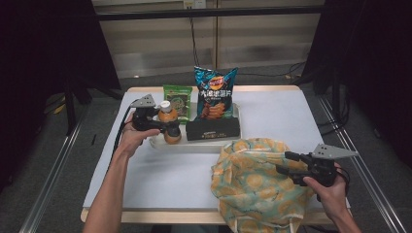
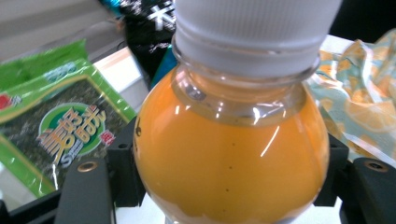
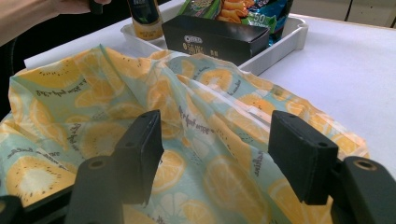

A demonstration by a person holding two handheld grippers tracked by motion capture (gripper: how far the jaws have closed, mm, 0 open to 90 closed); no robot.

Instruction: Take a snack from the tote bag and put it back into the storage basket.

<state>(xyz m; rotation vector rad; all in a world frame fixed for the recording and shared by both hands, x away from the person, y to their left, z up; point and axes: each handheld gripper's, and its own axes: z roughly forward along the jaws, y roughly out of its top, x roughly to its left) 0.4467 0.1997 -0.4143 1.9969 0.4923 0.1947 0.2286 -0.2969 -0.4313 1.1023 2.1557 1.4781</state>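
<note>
White table [image 1: 272, 116] | left gripper [image 1: 171, 129] clamps orange juice bottle [image 1: 168, 124] in tray [image 1: 209, 144] | right gripper [image 1: 285, 162] jaws apart over lemon-print bag [image 1: 252, 184]

Both forearms are bare, with no sleeves showing. Each hand carries a black gripper: the left gripper [image 1: 171, 130] and the right gripper [image 1: 284, 162] each bear a grey three-cornered plate on top. A black cable [image 1: 120, 127] trails from the left one. The blocky black jaws have round brass-coloured screw holes at their bases.
</note>
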